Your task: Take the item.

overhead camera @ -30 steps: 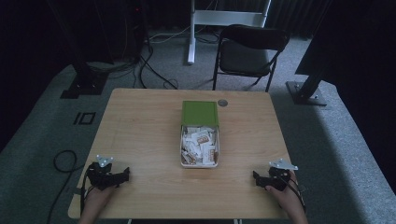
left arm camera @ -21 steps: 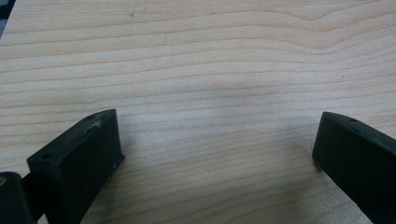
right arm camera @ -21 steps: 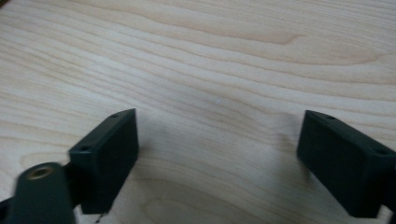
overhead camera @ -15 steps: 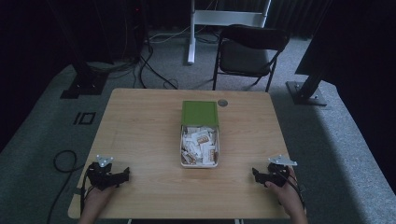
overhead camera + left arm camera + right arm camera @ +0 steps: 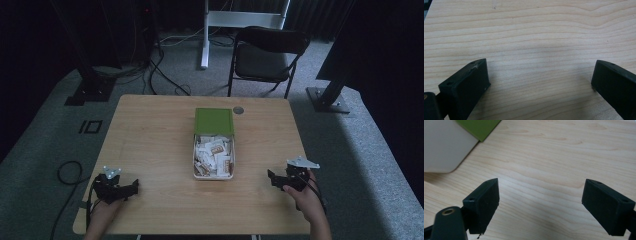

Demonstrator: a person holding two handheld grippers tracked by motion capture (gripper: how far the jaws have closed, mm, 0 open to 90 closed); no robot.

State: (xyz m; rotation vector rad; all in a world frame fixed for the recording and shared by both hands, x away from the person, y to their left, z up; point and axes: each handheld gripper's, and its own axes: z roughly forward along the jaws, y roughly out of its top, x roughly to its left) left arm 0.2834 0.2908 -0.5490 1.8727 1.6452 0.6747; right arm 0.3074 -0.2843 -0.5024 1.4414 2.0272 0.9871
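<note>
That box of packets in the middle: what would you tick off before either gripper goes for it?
1. Left gripper open, nothing between its fingers: ok.
2. Right gripper open and empty: ok.
3. Box uncovered, packets exposed: ok.
4. Green lid at the box's far end, away from both hands: ok.
5. Bare table between each gripper and the box: ok.
6. Whether the lid is hinged or loose: cannot tell.
</note>
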